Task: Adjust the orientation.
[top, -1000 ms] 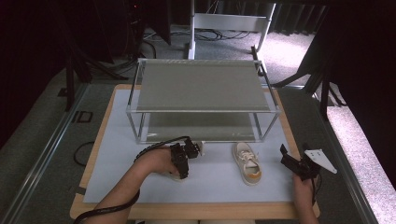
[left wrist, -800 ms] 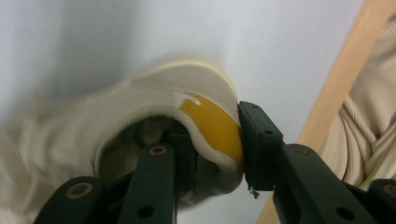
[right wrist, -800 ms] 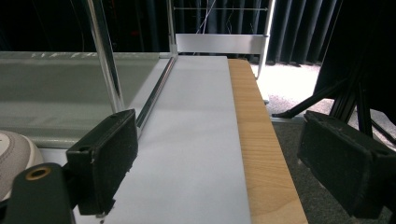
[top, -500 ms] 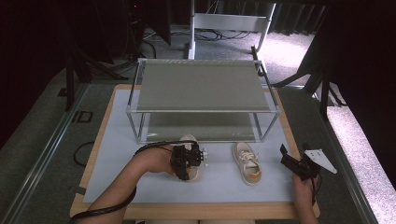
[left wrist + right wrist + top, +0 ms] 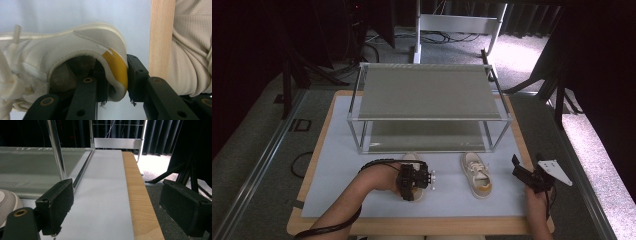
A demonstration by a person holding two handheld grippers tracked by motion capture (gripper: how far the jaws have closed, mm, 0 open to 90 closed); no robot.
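Two white sneakers with yellow heel tabs lie on the pale mat in front of a two-tier metal rack [image 5: 427,92]. My left gripper [image 5: 414,181] covers the rear of the left sneaker [image 5: 412,159]. In the left gripper view the left gripper [image 5: 116,72] is shut on that left sneaker's [image 5: 75,47] heel collar, one jaw inside the shoe and the other behind the yellow tab. The right sneaker [image 5: 476,175] lies free, toe toward the rack. My right gripper [image 5: 524,175] stands open to its right, holding nothing. The right gripper [image 5: 122,207] shows the sneaker's toe [image 5: 7,201] at far left.
The rack's lower shelf [image 5: 427,136] sits just behind the sneakers, and its corner post [image 5: 57,150] stands close ahead of the right gripper. The table's wooden edge [image 5: 136,195] runs along the right. Bare mat [image 5: 337,175] lies left of the left arm.
My left gripper has slid right and toward me over the left sneaker's heel and now grips it. The right gripper and right sneaker have stayed still.
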